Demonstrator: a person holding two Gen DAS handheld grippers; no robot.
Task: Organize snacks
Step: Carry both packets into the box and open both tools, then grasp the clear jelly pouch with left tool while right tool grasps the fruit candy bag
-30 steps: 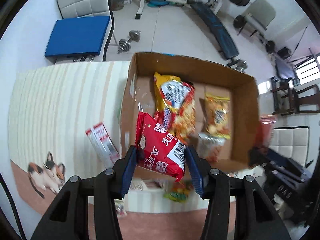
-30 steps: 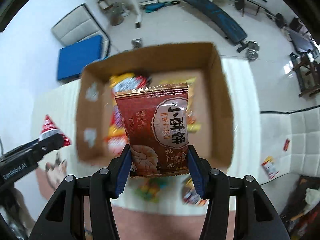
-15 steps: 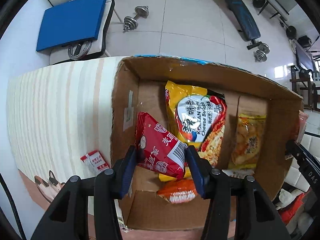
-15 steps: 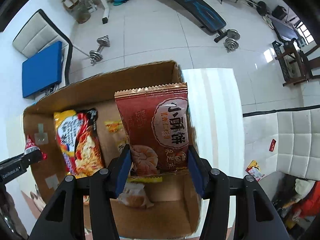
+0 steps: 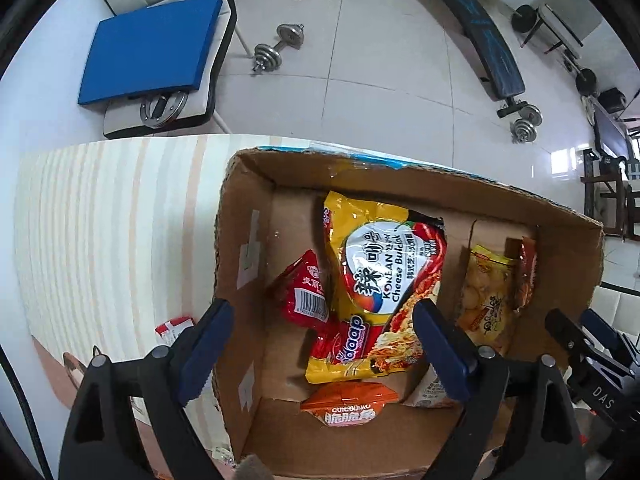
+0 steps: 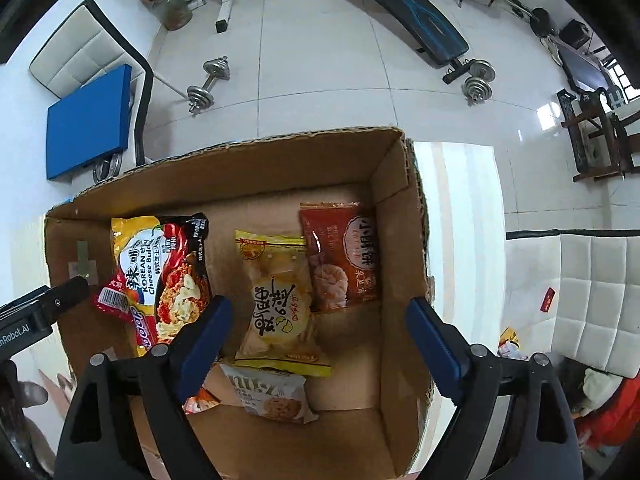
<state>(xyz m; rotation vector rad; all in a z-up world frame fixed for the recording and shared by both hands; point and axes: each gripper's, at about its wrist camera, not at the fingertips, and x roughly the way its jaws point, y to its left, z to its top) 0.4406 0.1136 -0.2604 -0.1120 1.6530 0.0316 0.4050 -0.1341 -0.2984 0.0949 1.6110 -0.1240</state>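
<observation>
Both grippers hang over an open cardboard box of snacks, jaws opening, nothing between the pads. Below my left gripper a small red packet lies on the box floor beside the yellow Korean cheese noodle bag. Under my right gripper a brown-red biscuit packet lies flat by the right wall, next to a yellow cracker bag. The noodle bag and red packet also show in the right wrist view.
An orange packet and a white biscuit pack lie near the box's front wall. A small red-white box sits on the striped tablecloth left of the carton. Chairs, dumbbells and a bench stand on the floor beyond.
Both grippers came down over the box and opened. The red packet dropped from the left one and the brown-red biscuit packet from the right; both now lie in the box.
</observation>
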